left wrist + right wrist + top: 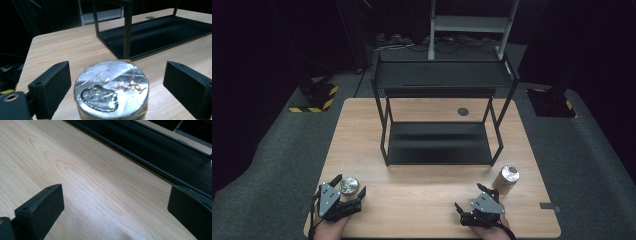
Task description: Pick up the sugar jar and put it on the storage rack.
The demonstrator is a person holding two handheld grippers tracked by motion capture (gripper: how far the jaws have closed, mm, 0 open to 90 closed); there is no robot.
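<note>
Can between spread left tool pads, untouched; rack beyond; right tool spread.

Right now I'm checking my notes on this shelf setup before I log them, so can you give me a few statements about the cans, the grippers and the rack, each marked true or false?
1. A can stands between the jaws of the left gripper. True; gaps show on both sides, so the pads do not press it.
2. The right gripper is shut on the other can. False; its jaws stand open over bare table, and that can stands beside it.
3. The black rack holds a can on its lower shelf. False; both shelves are bare.
4. Both cans stand upright on the table. True.
</note>
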